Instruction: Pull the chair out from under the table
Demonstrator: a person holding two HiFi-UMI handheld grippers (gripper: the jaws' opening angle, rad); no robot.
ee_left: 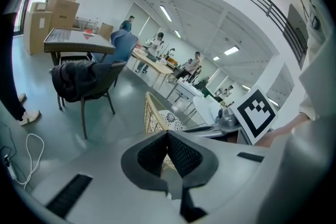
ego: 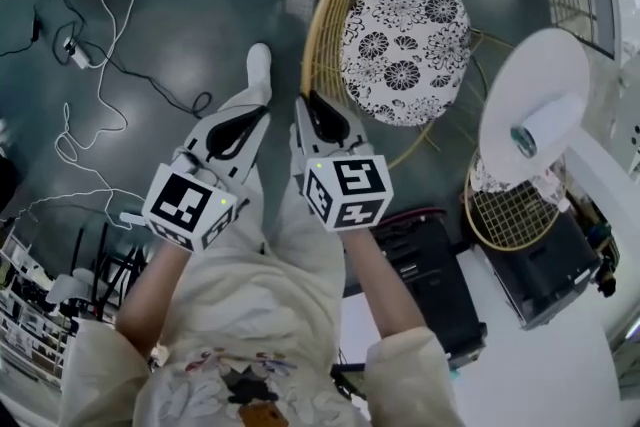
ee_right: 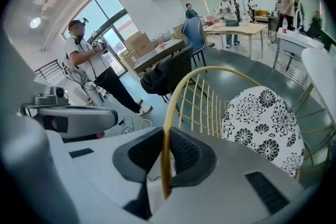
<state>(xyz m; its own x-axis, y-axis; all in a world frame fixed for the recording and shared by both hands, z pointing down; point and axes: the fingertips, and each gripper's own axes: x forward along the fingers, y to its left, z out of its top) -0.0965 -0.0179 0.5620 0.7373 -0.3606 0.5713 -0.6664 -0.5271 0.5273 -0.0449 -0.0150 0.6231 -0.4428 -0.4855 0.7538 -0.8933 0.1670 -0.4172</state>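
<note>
The chair has a gold wire frame (ego: 315,45) and a round white cushion with black flowers (ego: 405,45). It stands on the dark floor beside a round white table (ego: 535,100). My right gripper (ego: 318,110) is shut on the chair's curved back rim (ee_right: 168,123), which passes upright between the two black pads, left of the cushion (ee_right: 262,123). My left gripper (ego: 240,127) hangs just left of the right one, apart from the chair, its jaws together with nothing in them (ee_left: 167,152). The chair's back (ee_left: 155,118) shows beyond its tips.
White cables (ego: 100,65) trail over the floor at the left. A black case (ego: 430,275) and a wire basket (ego: 510,210) sit near the table's foot. A dark chair draped with a jacket (ee_left: 84,81) and a standing person (ee_right: 94,65) are further off.
</note>
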